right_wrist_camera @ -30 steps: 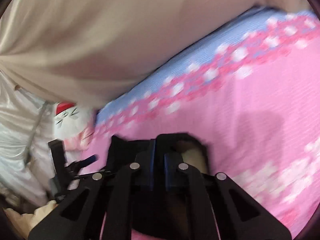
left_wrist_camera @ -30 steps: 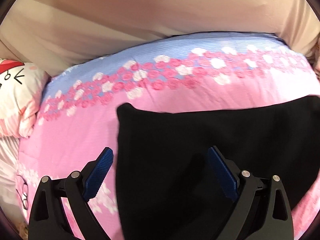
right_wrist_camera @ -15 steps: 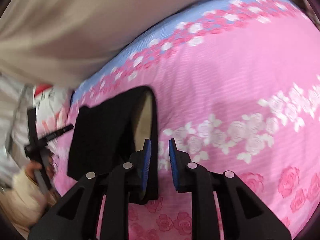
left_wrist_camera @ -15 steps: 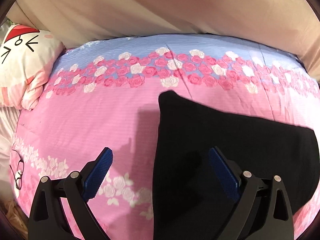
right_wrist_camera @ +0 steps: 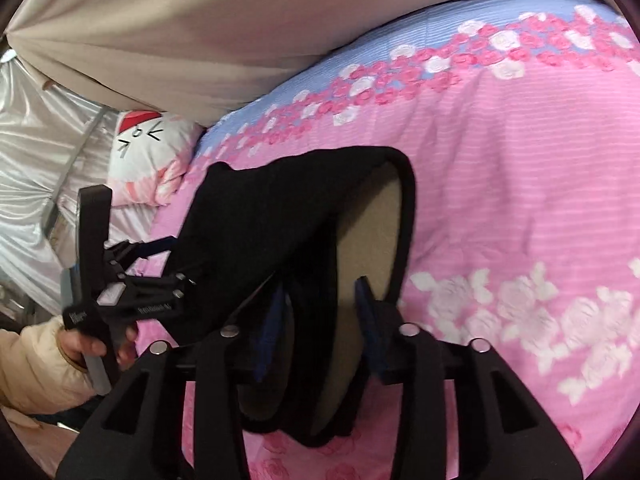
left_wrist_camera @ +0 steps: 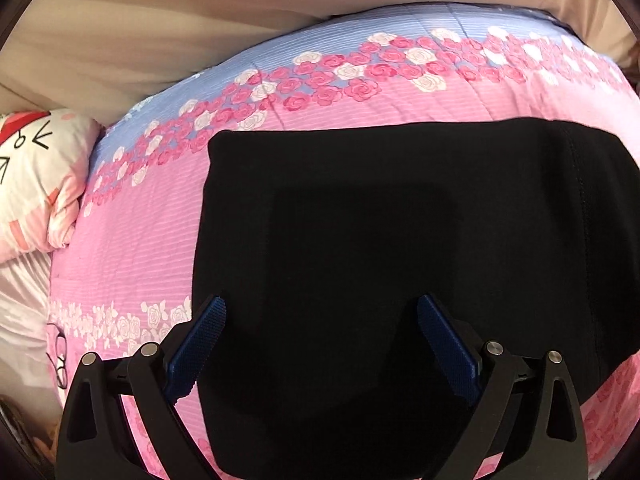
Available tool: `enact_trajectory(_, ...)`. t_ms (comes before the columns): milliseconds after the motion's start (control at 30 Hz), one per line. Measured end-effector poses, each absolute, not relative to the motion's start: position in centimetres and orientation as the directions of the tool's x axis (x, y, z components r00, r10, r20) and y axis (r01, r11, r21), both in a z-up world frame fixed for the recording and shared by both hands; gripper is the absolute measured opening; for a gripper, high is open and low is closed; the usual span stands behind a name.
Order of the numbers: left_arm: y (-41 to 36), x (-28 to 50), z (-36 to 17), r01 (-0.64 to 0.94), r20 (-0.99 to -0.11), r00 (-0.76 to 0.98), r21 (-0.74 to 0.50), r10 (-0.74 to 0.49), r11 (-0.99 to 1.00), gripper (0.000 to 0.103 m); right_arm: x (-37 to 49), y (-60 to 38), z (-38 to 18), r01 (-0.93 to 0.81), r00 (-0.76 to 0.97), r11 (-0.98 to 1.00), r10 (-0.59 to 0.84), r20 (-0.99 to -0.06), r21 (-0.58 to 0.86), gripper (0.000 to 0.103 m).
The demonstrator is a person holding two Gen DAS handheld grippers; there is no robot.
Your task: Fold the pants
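Black pants [left_wrist_camera: 380, 260] lie folded into a flat rectangle on the pink rose-print bedspread [left_wrist_camera: 132, 248]. My left gripper [left_wrist_camera: 320, 320] hovers open over their near left part, with both blue pads clear of the cloth. In the right wrist view the pants [right_wrist_camera: 260, 220] bulge up at one end and show a tan lining [right_wrist_camera: 372, 224]. My right gripper [right_wrist_camera: 322, 310] straddles that end; its jaws are opening, the cloth sits loosely between them, and the pads do not press on it. The left gripper [right_wrist_camera: 168, 260] shows at the pants' far side, in a hand with a cream sleeve [right_wrist_camera: 36, 364].
A white cartoon-face pillow [left_wrist_camera: 36, 168] lies at the bed's left end, also seen as the pillow [right_wrist_camera: 148, 152]. A beige sheet [left_wrist_camera: 200, 20] rises behind the bed. Silvery cloth [right_wrist_camera: 36, 160] hangs at the far left. Bare bedspread [right_wrist_camera: 520, 200] stretches to the right.
My right gripper was shut on the pants' end and has since spread its jaws, and the tan lining now gapes. The left gripper stayed open and now sits lower, more squarely over the pants.
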State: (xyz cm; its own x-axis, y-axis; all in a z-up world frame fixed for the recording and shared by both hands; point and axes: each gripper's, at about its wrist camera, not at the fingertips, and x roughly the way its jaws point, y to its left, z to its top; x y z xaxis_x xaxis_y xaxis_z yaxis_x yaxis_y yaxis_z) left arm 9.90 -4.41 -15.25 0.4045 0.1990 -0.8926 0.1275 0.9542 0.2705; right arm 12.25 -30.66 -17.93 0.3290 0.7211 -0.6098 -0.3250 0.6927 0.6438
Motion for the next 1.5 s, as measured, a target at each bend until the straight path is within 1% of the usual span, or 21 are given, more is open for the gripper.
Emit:
enact_trajectory(67, -4.6, 9.9, -15.3, 0.123, -0.891, 0.402, 0.28, 0.21, 0.952, 0.096, 12.4, -30.3, -17.8, -0.351, 0.303, 0.688, 0.725, -0.618, 0.635, 0.01)
enact_trajectory(100, -4.6, 10.0, -15.4, 0.119, -0.893, 0.398, 0.28, 0.212, 0.953, 0.096, 12.3, -30.8, -17.2, -0.348, 0.303, 0.663, 0.749, -0.59, 0.663, 0.009)
enact_trajectory(167, -4.3, 10.1, -15.3, 0.111, -0.898, 0.39, 0.266, 0.204, 0.958, 0.097, 11.6, -32.1, -16.1, -0.347, 0.334, 0.632, 0.773, -0.539, 0.693, 0.008)
enact_trajectory(267, -4.5, 9.9, -14.9, 0.123, -0.897, 0.405, 0.246, 0.178, 0.961, 0.098, 11.4, -34.2, -20.1, -0.223, 0.323, 0.694, 0.716, -0.619, 0.685, 0.007)
enact_trajectory(333, -5.2, 9.8, -15.1, 0.138, -0.889, 0.411, 0.277, 0.2, 0.951, 0.098, 10.9, -36.1, -21.4, -0.118, 0.355, 0.61, 0.763, -0.54, 0.784, 0.008)
enact_trajectory(400, -5.7, 9.6, -15.3, 0.149, -0.876, 0.426, 0.313, 0.225, 0.938, 0.098, 10.4, -35.3, -20.5, -0.168, 0.379, 0.673, 0.719, -0.582, 0.721, 0.008)
enact_trajectory(433, -5.9, 9.5, -15.3, 0.149, -0.869, 0.436, 0.325, 0.233, 0.934, 0.098, 10.5, -35.2, -21.5, -0.155, 0.365, 0.672, 0.72, -0.59, 0.724, 0.01)
enact_trajectory(500, -5.8, 9.4, -15.5, 0.142, -0.868, 0.441, 0.318, 0.228, 0.937, 0.098, 10.3, -36.6, -21.3, -0.088, 0.383, 0.653, 0.719, -0.58, 0.752, 0.033)
enact_trajectory(567, -5.5, 9.4, -14.9, 0.131, -0.871, 0.438, 0.306, 0.222, 0.943, 0.098, 9.4, -38.4, -18.6, -0.027, 0.479, 0.735, 0.604, -0.637, 0.677, 0.033)
enact_trajectory(633, -4.6, 9.5, -13.5, 0.104, -0.862, 0.459, 0.293, 0.215, 0.951, 0.098, 7.9, -39.9, -14.1, -0.061, 0.594, 0.751, 0.557, -0.58, 0.658, 0.033)
enact_trajectory(733, -2.8, 10.8, -11.8, 0.062, -0.837, 0.496, 0.298, 0.23, 0.953, 0.098, 8.1, -36.8, -9.7, -0.178, 0.578, 0.746, 0.607, -0.545, 0.642, 0.032)
enact_trajectory(833, -0.6, 13.8, -11.4, 0.009, -0.807, 0.519, 0.335, 0.282, 0.942, 0.098, 10.4, -29.2, -9.0, -0.294, 0.452, 0.722, 0.682, -0.575, 0.626, 0.032)
enact_trajectory(933, 1.8, 17.6, -12.2, -0.033, -0.81, 0.488, 0.354, 0.324, 0.935, 0.098, 14.0, -21.7, -12.1, -0.331, 0.321, 0.728, 0.686, -0.653, 0.601, 0.032)
enact_trajectory(967, 2.4, 18.5, -12.5, -0.037, -0.816, 0.482, 0.344, 0.318, 0.938, 0.098, 15.2, -20.4, -13.4, -0.328, 0.306, 0.746, 0.664, -0.682, 0.58, 0.032)
enact_trajectory(1033, 3.7, 20.1, -13.2, -0.068, -0.81, 0.475, 0.357, 0.345, 0.932, 0.098, 16.7, -20.9, -15.9, -0.265, 0.318, 0.795, 0.606, -0.729, 0.545, 0.017)
enact_trajectory(1067, 4.1, 20.7, -13.8, -0.064, -0.812, 0.465, 0.366, 0.352, 0.928, 0.098, 18.0, -23.4, -17.2, -0.159, 0.353, 0.795, 0.599, -0.718, 0.585, 0.0)
enact_trajectory(1200, 5.0, 21.5, -16.2, -0.038, -0.83, 0.46, 0.338, 0.316, 0.941, 0.098, 17.5, -29.4, -17.1, 0.034, 0.456, 0.72, 0.606, -0.652, 0.693, 0.0)
enact_trajectory(1300, 4.6, 21.3, -16.2, 0.0, -0.812, 0.486, 0.37, 0.323, 0.929, 0.098, 15.6, -26.0, -14.3, -0.126, 0.421, 0.735, 0.648, -0.635, 0.666, 0.004)
enact_trajectory(1367, 4.7, 21.2, -16.4, 0.009, -0.81, 0.494, 0.367, 0.315, 0.93, 0.098, 15.6, -24.5, -16.0, -0.17, 0.392, 0.814, 0.573, -0.719, 0.556, 0.0)
enact_trajectory(1433, 5.2, 21.3, -16.4, 0.003, -0.822, 0.489, 0.336, 0.292, 0.942, 0.098, 16.0, -27.7, -18.3, -0.009, 0.424, 0.73, 0.621, -0.659, 0.683, 0.0)
enact_trajectory(1500, 5.3, 21.5, -16.3, 0.003, -0.829, 0.481, 0.328, 0.286, 0.945, 0.098, 14.7, -30.0, -16.1, 0.05, 0.506, 0.724, 0.575, -0.643, 0.688, 0.003)
